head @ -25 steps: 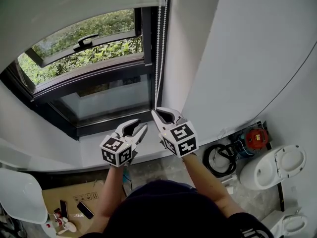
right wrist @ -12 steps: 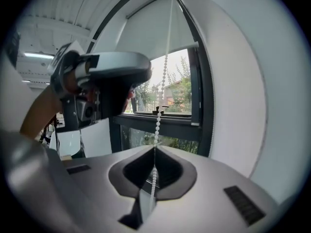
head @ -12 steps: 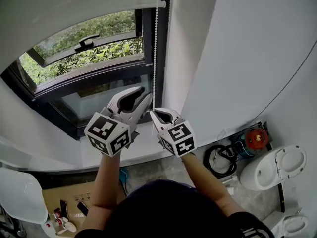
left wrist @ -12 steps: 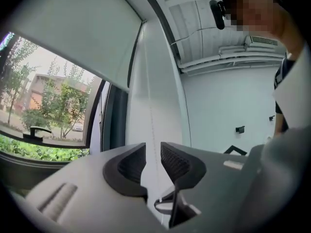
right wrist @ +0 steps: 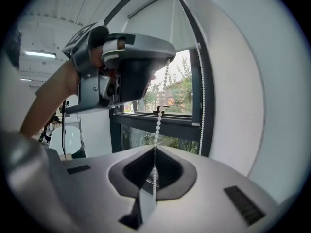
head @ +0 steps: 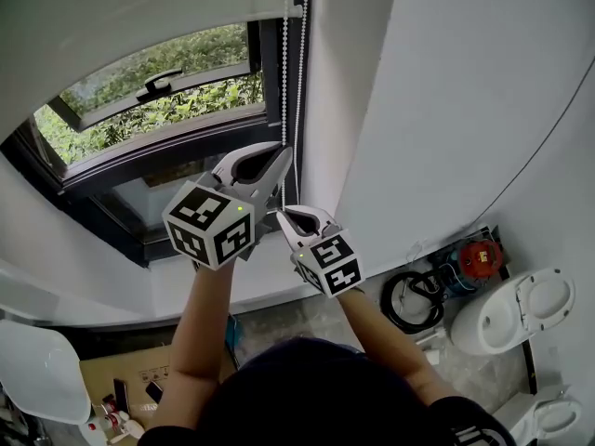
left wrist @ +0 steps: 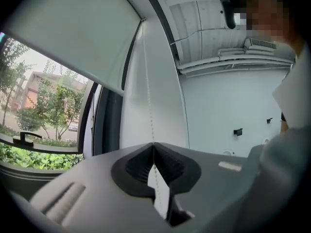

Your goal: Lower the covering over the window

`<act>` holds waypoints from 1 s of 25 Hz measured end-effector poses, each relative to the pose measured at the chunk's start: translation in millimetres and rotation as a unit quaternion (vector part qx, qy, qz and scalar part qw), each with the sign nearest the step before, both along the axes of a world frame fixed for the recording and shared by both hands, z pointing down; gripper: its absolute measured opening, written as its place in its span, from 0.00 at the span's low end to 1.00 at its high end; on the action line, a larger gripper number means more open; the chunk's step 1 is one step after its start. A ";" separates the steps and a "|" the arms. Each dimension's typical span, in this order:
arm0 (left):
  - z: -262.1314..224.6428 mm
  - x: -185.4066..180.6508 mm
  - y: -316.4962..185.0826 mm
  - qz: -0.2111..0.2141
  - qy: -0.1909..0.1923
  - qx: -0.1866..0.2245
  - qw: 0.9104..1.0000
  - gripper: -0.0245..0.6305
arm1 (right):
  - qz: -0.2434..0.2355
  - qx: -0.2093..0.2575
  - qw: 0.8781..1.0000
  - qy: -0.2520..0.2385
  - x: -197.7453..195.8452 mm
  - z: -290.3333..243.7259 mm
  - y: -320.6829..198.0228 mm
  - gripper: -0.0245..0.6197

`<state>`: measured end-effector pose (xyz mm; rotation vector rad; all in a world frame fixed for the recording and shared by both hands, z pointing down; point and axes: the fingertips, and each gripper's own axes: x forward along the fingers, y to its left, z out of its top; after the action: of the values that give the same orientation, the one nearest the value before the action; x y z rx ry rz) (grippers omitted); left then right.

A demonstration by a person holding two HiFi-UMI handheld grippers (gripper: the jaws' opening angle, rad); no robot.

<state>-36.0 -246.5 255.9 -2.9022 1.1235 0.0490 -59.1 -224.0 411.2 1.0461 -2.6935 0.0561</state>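
Overhead, the left gripper sits above the right gripper on the bead chain beside the partly lowered blind; the left gripper view shows jaws that have just closed, pinching that chain, and the right gripper view shows its jaws pinching it lower down.

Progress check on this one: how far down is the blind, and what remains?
Done: the roller blind covers only the top of the window; most of it shows. In hand: left gripper, jaws just closed, and right gripper below it are both shut on the bead chain. Remaining: likely more pulls until the window is covered.
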 end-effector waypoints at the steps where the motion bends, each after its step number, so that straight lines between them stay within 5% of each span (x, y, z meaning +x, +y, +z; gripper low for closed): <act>1: 0.5 0.2 0.4 0.000 -0.001 0.001 1.000 0.06 | 0.000 -0.001 1.000 0.001 0.1 0.5 -0.2 0.06; 9: 30.7 0.2 5.3 -0.004 -0.022 -0.019 1.000 0.06 | 0.000 -0.005 1.000 0.025 -1.8 29.1 7.8 0.06; 25: 128.1 1.1 17.0 -0.008 -0.013 -0.098 0.995 0.06 | 0.001 -0.098 0.991 0.089 8.0 125.0 13.0 0.06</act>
<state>-34.9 -229.5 384.0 -3.0524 1.2133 -0.1067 -51.1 -211.0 536.2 0.9473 -2.4686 0.2134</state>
